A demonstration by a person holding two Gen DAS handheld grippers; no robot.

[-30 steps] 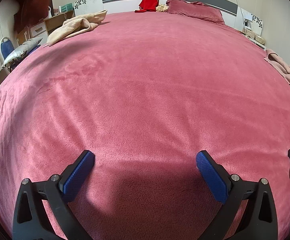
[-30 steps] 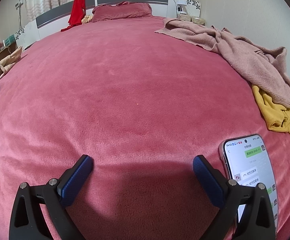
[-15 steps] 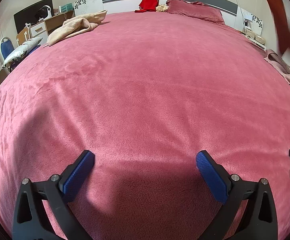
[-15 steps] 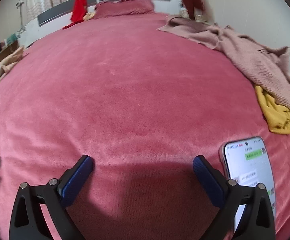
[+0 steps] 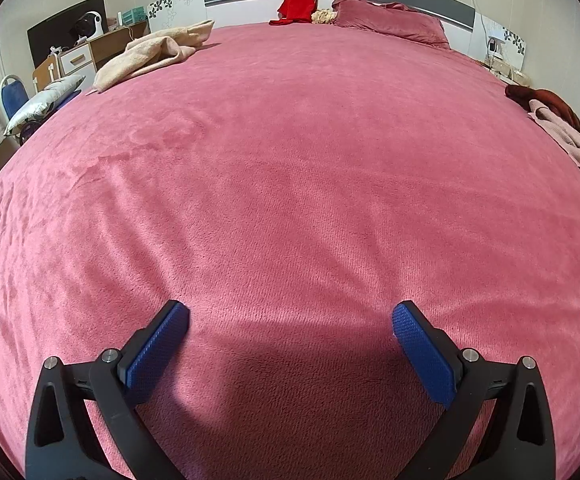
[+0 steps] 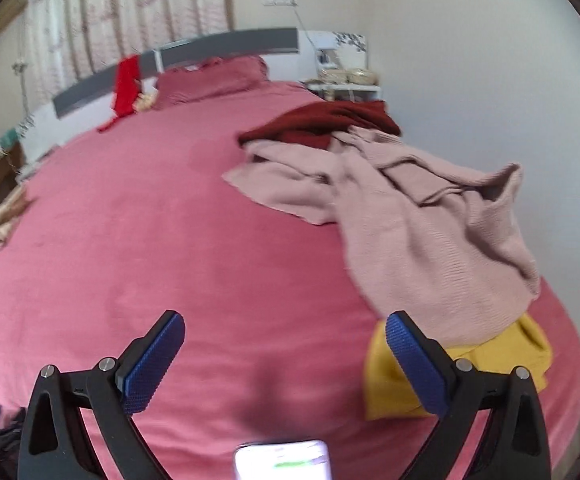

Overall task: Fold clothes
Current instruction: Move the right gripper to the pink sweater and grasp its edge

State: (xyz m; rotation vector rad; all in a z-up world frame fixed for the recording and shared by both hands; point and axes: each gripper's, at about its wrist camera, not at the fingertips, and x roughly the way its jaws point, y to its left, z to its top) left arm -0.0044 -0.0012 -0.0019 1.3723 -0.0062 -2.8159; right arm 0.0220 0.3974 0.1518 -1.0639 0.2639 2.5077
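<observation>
Right gripper (image 6: 286,354) has lifted and swung toward the bed's (image 6: 150,240) right edge, jaws wide and empty, probably lining up on clothes. Nearest lies the yellow garment (image 6: 385,384), then the pink sweater (image 6: 429,216), dark red garment (image 6: 321,124) farthest. Left gripper (image 5: 290,336) sits low, also spread wide, empty.

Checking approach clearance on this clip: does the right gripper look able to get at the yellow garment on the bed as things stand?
Probably yes. The right gripper is open and empty, and the yellow garment lies just beyond its right finger. The pink sweater covers only the garment's far part, leaving the near edge exposed.
</observation>
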